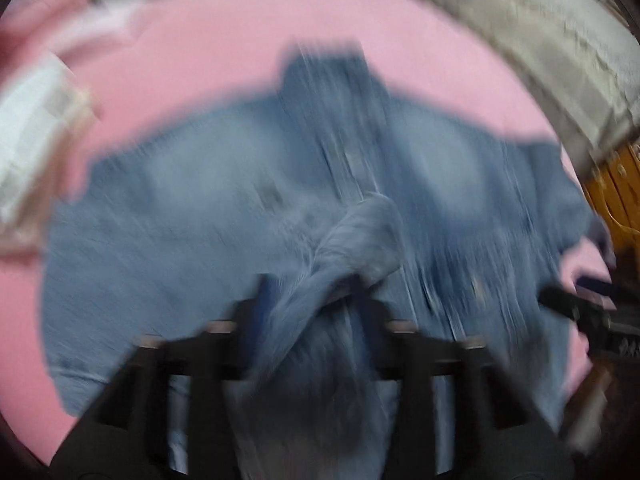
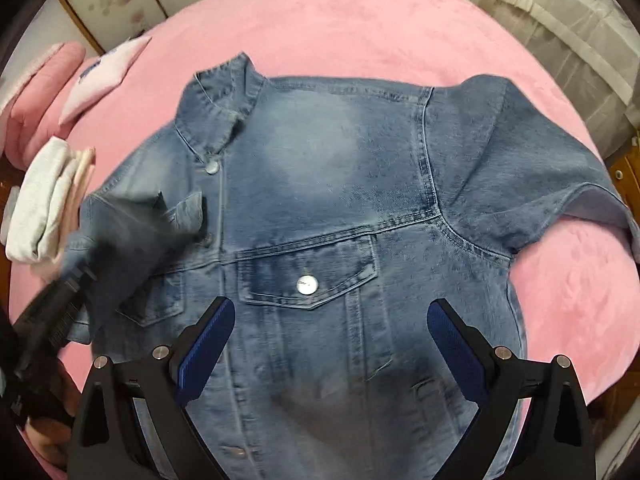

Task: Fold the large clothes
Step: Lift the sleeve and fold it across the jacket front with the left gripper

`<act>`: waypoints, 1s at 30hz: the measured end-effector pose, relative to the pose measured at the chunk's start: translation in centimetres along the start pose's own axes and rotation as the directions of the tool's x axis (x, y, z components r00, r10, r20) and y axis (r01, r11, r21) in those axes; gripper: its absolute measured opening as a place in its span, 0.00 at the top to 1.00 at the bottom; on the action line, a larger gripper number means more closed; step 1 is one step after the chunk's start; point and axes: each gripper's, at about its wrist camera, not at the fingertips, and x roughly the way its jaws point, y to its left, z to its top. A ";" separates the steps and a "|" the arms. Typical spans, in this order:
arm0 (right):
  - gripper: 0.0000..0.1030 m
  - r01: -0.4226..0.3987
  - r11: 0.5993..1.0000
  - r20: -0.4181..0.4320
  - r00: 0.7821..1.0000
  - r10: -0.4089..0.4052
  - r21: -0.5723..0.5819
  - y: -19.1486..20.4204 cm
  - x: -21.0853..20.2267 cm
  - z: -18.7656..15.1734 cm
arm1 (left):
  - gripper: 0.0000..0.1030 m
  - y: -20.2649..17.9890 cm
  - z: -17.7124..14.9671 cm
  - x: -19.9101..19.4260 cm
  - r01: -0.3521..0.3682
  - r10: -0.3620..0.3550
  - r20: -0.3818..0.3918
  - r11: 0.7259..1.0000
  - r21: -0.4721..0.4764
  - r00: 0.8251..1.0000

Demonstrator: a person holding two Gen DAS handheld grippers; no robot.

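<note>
Denim jacket (image 2: 320, 208) lies face-up on the pink bed (image 2: 360, 32), collar away, long axis toward the camera. Right gripper (image 2: 330, 332) jaws spread, empty. Left gripper (image 1: 312, 300) jaws parted around a sleeve; contact unclear through blur.

A blue denim jacket (image 2: 320, 200) lies front-up and spread flat on a pink blanket (image 2: 360, 32), collar toward the upper left, with one sleeve (image 2: 552, 184) stretched out to the right. The right gripper (image 2: 330, 336) hangs over the jacket's lower front below the buttoned chest pocket (image 2: 306, 276), its blue-padded jaws standing wide apart with nothing between them. At the left edge the left gripper (image 2: 60, 300) shows as a dark blur under a bunched jacket sleeve (image 2: 128, 224), seemingly carrying it over the chest, beside a folded white cloth (image 2: 44, 208).
</note>
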 end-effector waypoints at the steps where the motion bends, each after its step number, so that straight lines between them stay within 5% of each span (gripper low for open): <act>1: 0.04 -0.008 1.000 -0.014 1.000 0.008 -0.013 0.1 0.7 0.2 | 0.43 0.1 -0.1 0.6 0.035 -0.036 -0.037 0.999 -0.029 0.999; 6: 0.04 -0.167 0.986 -0.093 0.982 0.164 -0.025 1.0 2.8 1.4 | 0.38 1.6 -1.2 -1.2 -0.036 0.031 -0.043 0.994 -0.108 0.999; 11: 0.17 -0.350 0.937 -0.245 0.908 0.340 0.001 4.8 5.4 1.3 | 0.38 6.3 -4.0 -4.5 -0.146 0.132 -0.076 0.965 -0.219 0.988; 15: 0.21 -0.384 0.923 -0.345 0.872 0.348 -0.040 8.8 7.6 0.0 | 0.37 9.7 -8.3 -7.6 -0.234 0.200 -0.139 0.924 -0.303 0.970; 19: 0.22 -0.335 0.919 -0.415 0.881 0.227 -0.207 13.1 8.9 -1.9 | 0.37 13.0 -12.6 -7.9 -0.326 0.254 -0.231 0.873 -0.363 0.939; 21: 0.22 -0.277 0.892 -0.407 0.906 0.119 -0.357 15.2 9.3 -3.0 | 0.37 14.3 -14.0 -7.6 -0.350 0.264 -0.261 0.856 -0.380 0.929; 24: 0.22 -0.184 0.800 -0.303 0.953 0.004 -0.571 17.9 9.0 -4.9 | 0.37 15.9 -15.6 -7.1 -0.370 0.262 -0.294 0.834 -0.411 0.919; 30: 0.21 -0.154 0.607 -0.225 0.973 -0.041 -0.779 20.5 8.7 -7.7 | 0.37 17.8 -16.7 -6.1 -0.346 0.225 -0.300 0.821 -0.454 0.927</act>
